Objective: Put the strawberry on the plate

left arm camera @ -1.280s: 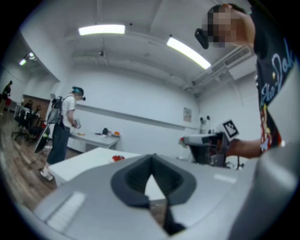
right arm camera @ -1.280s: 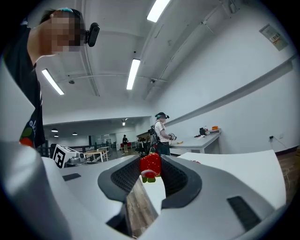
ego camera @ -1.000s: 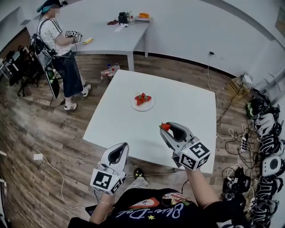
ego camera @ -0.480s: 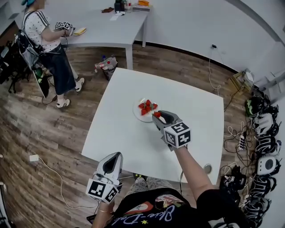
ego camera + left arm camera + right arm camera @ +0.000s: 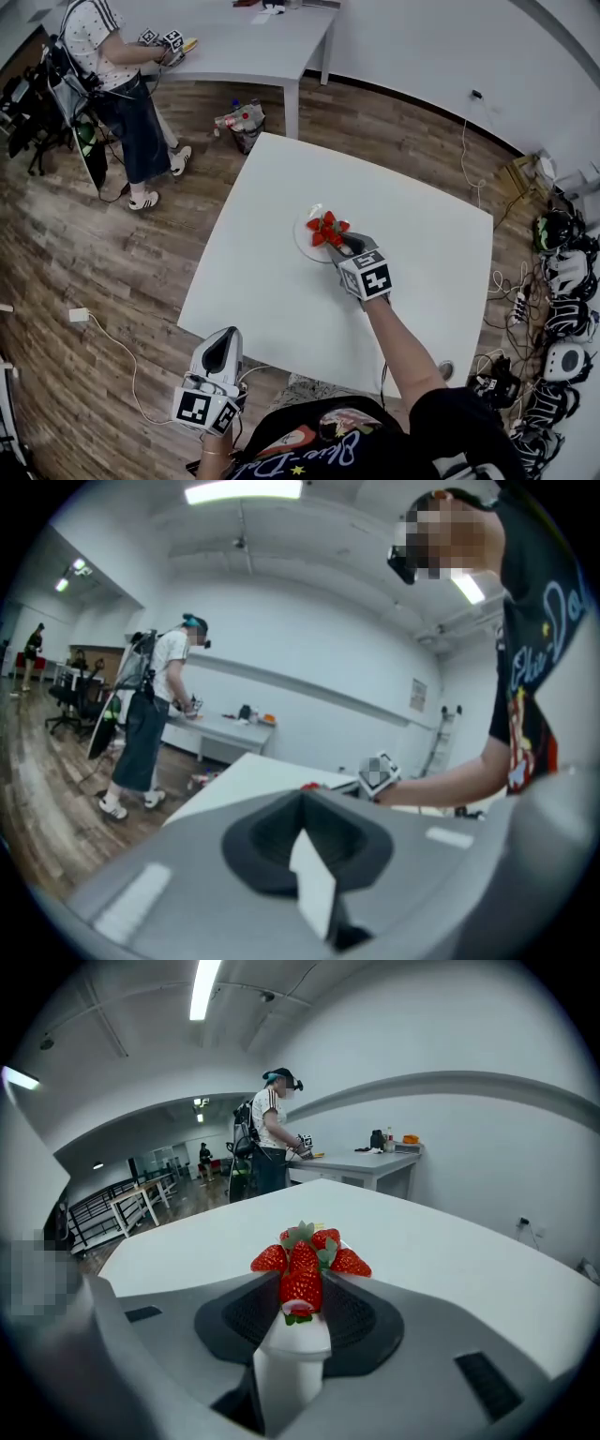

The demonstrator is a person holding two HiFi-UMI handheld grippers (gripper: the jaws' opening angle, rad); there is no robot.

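Observation:
A white plate [image 5: 306, 241] with several red strawberries [image 5: 325, 228] sits near the middle of the white table [image 5: 272, 291]. My right gripper [image 5: 338, 240] reaches to the plate's near edge, shut on one strawberry [image 5: 301, 1292]. In the right gripper view that berry sits between the jaw tips, directly in front of the pile of strawberries [image 5: 310, 1247]. My left gripper [image 5: 222, 341] hangs off the table's front edge, over the wood floor, shut with nothing in it [image 5: 302, 803].
Another person [image 5: 117, 70] stands at a grey table [image 5: 244, 52] at the far left. Cables and headsets [image 5: 562, 281] lie along the floor to the right of the table. A bag of bottles [image 5: 241, 120] rests on the floor beyond the table's far corner.
My right gripper carried the strawberry forward from the table's near part to the plate's edge. The left gripper drifted back and lower, staying shut.

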